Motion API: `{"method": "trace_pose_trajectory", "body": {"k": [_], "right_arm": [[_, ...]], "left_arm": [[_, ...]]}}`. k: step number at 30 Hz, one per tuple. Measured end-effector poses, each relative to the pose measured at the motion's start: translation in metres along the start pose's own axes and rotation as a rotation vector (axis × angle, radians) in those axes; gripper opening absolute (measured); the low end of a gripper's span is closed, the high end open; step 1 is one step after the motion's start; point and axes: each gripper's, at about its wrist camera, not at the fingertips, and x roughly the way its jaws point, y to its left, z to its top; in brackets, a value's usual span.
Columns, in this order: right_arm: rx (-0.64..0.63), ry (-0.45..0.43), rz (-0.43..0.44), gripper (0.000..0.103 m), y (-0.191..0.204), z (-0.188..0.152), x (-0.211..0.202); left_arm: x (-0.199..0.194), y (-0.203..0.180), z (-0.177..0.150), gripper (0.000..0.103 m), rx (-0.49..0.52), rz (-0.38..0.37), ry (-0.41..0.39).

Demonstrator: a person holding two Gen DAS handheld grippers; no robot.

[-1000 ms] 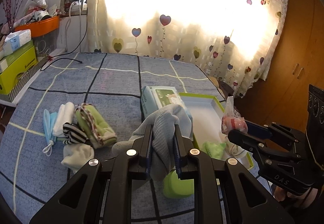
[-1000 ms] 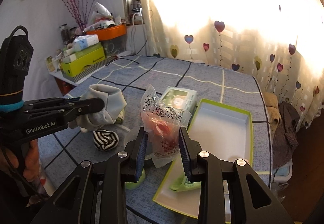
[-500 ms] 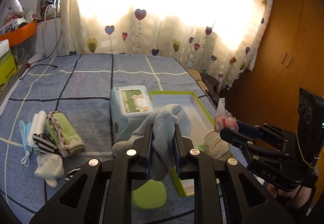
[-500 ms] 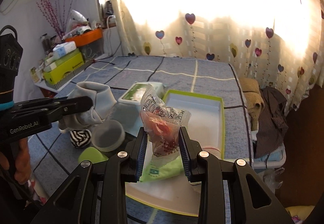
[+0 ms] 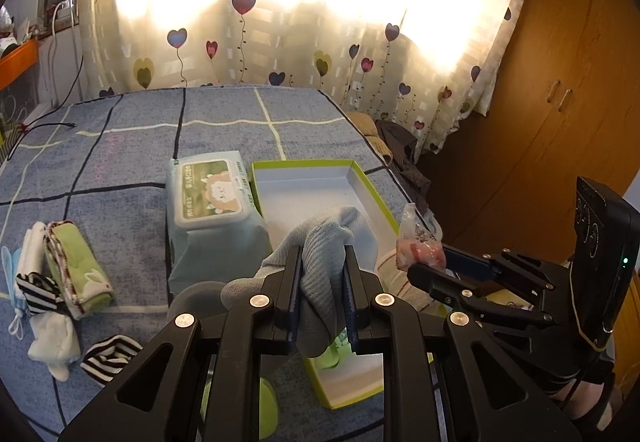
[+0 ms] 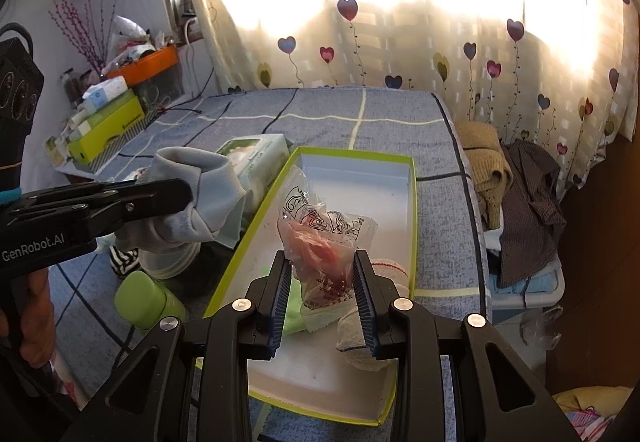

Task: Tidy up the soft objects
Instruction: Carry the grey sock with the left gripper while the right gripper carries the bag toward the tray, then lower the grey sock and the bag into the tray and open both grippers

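Left gripper (image 5: 320, 262) pinches a grey sock (image 5: 332, 238) between its fingers (image 5: 294, 282), bunched and lifted off the bed (image 5: 120, 146), hanging over the near left part of the green-rimmed tray (image 5: 360, 178). Right wrist view shows the same sock (image 6: 208, 194) at the left gripper's tip (image 6: 176, 194), just left of the tray's left wall (image 6: 256, 218).

Right gripper (image 6: 320, 274) has its fingers (image 6: 280, 282) closed on a clear plastic packet with something pink-red inside (image 6: 324, 242), held above the near half of the tray. In the left wrist view the packet (image 5: 418, 242) sticks out of the right gripper (image 5: 428, 264) by the tray's right wall.

Tray sits open on the blue checked bed near its right edge, long side running away from the cameras. Inside, at the near end: a cream sock with red stripes (image 6: 372, 322) and a light green packet (image 6: 296, 312); far half bare.

Wet-wipes pack (image 5: 210, 218) lies touching the tray's left wall. Near it, toward the bed's near edge: a grey round lid or bowl (image 6: 168, 262), partly hidden, and a green bottle (image 6: 146, 300) lying on its side.

Toward the bed's left edge, a pile: green folded cloth (image 5: 76, 270), striped sock (image 5: 38, 292), white socks (image 5: 54, 342), blue face mask (image 5: 10, 282). Another striped sock (image 5: 110, 356) lies apart, closer to the near edge.

A person's hand (image 6: 34, 326) grips the left gripper's handle.
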Motion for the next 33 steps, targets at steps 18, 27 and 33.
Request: {"method": "trace_pose_trajectory", "body": {"k": [18,27,33], "right_arm": [[-0.009,0.070,-0.058,0.030,-0.020,0.012,0.053],[-0.019,0.091,-0.057,0.038,-0.025,0.018,0.069],[-0.011,0.064,-0.062,0.043,-0.026,0.019,0.059]], "left_arm": [[0.067,-0.001,0.006,0.019,-0.031,-0.013,0.124],[0.083,0.004,0.009,0.026,-0.054,-0.027,0.150],[0.077,0.004,0.012,0.035,-0.052,-0.033,0.118]]}}
